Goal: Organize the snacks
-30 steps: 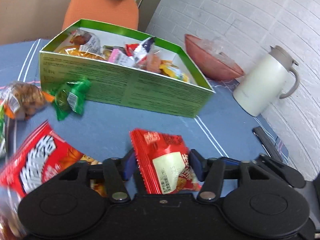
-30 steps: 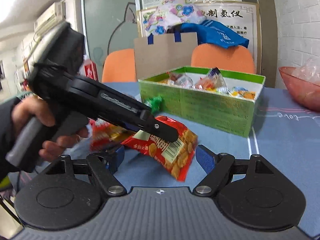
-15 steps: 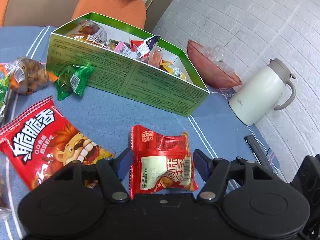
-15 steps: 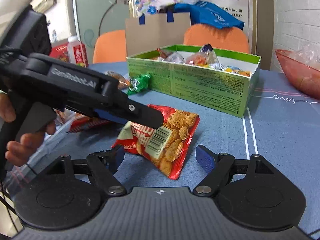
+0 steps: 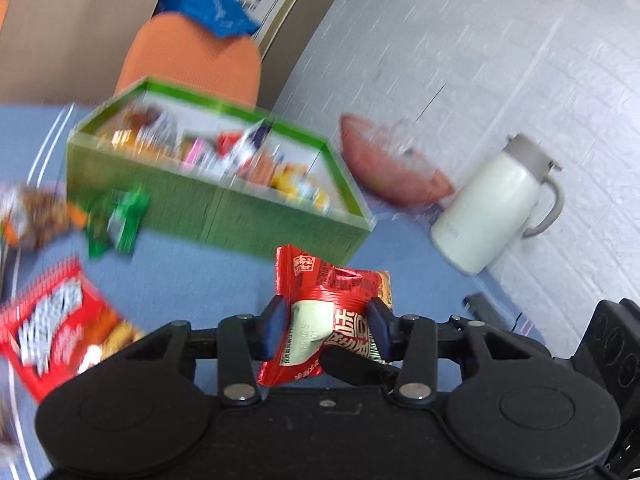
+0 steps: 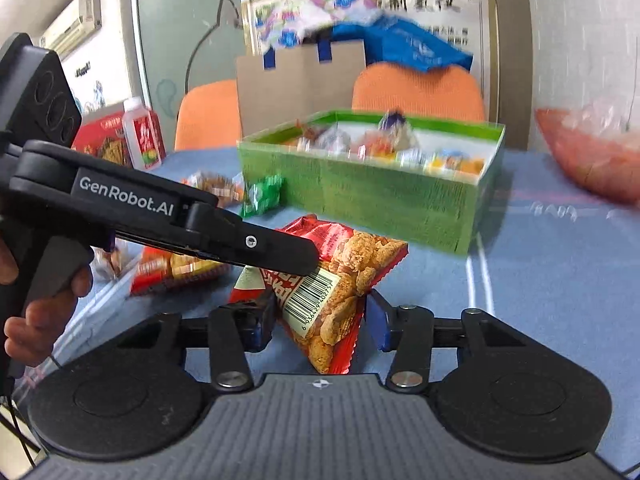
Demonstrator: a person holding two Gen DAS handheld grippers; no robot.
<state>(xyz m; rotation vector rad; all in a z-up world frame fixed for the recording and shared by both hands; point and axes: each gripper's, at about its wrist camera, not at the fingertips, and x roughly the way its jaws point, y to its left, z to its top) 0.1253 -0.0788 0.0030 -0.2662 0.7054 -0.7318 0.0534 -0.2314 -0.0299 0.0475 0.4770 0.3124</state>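
The red snack packet [image 5: 332, 312] has come up off the blue surface [image 5: 192, 272], both grippers closing on it: left gripper [image 5: 326, 322] mid-frame, right gripper [image 6: 320, 320] below. Only the right view shows the hand [image 6: 36, 300]. The green box [image 5: 216, 200] is blurred.

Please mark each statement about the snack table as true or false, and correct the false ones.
1. The red snack packet lies between the jaws of the left gripper. True.
2. The green box is empty. False: it holds many small snacks.
3. A white jug stands right of the green box in the left wrist view. True.
4. The chairs behind the table are blue. False: the chairs are orange.
5. The small green packet lies inside the box. False: it lies on the blue tablecloth, outside the box.
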